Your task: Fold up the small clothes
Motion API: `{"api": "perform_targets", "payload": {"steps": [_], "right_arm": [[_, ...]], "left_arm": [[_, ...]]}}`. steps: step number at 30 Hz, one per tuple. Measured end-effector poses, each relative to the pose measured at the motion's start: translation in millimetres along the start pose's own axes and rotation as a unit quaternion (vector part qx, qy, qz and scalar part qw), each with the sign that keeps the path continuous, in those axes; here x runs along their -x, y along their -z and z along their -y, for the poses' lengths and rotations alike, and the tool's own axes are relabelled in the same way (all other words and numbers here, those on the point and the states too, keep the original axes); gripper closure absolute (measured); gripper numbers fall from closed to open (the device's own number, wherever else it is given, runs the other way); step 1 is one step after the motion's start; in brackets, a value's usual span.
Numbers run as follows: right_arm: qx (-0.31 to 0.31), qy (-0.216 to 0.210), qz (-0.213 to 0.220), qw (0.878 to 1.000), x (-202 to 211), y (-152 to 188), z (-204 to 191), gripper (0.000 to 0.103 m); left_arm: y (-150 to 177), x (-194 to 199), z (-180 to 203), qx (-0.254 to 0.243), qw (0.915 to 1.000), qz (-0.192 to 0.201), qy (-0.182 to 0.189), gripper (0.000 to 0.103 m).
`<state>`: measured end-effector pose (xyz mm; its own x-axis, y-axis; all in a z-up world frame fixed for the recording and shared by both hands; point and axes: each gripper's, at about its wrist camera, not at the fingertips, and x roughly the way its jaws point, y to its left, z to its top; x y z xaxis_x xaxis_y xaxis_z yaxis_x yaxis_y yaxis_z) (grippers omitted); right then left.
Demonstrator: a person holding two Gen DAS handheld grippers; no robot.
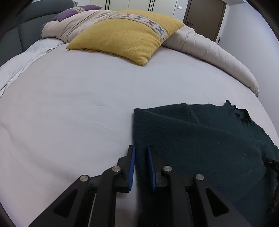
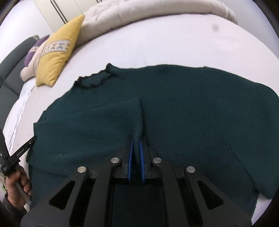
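A dark green knit sweater [image 2: 183, 108] lies spread on the white bed sheet [image 2: 174, 43], its neck hole at the far left. One sleeve is folded over the body. My right gripper [image 2: 136, 139] is shut on the cuff of that folded sleeve [image 2: 138, 125], which stands pinched between the blue pads. In the left wrist view the sweater [image 1: 200, 139] lies at the lower right. My left gripper [image 1: 140, 148] is open, its jaws astride the sweater's left edge, with cloth showing between the pads. The left gripper also shows in the right wrist view [image 2: 34, 138].
A yellow cushion [image 1: 125, 35] and a beige duvet [image 1: 209, 50] lie at the far side of the bed. A purple pillow [image 1: 69, 14] sits by the dark headboard [image 1: 10, 40]. A brown door [image 1: 205, 17] stands behind.
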<state>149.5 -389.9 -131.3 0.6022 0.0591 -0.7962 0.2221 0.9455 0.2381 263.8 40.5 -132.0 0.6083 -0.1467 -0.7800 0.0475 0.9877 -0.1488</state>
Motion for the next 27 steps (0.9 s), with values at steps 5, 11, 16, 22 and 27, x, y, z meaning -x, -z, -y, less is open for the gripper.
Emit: {"api": "perform_targets", "payload": {"steps": [5,11,16,22,27], "right_arm": [[-0.059,-0.027,0.012,0.998,38,-1,23,0.088],[-0.167,-0.026,0.110,0.980,146,39,125,0.052],[-0.315,0.006,0.172,0.933,220,105,246,0.046],[-0.460,-0.006,0.205,0.864,260,181,337,0.047],[-0.498,-0.017,0.232,0.835,264,176,359,0.049]], "left_arm": [[1,25,0,0.015,0.9996,0.013,-0.021,0.077],[9,74,25,0.010,0.9986,0.049,0.018,0.063],[25,101,63,0.005,0.9939,0.053,0.096,0.043],[52,93,107,0.003,0.9895,-0.002,0.144,0.041],[65,91,134,-0.006,0.9861,-0.028,0.164,0.041]]}}
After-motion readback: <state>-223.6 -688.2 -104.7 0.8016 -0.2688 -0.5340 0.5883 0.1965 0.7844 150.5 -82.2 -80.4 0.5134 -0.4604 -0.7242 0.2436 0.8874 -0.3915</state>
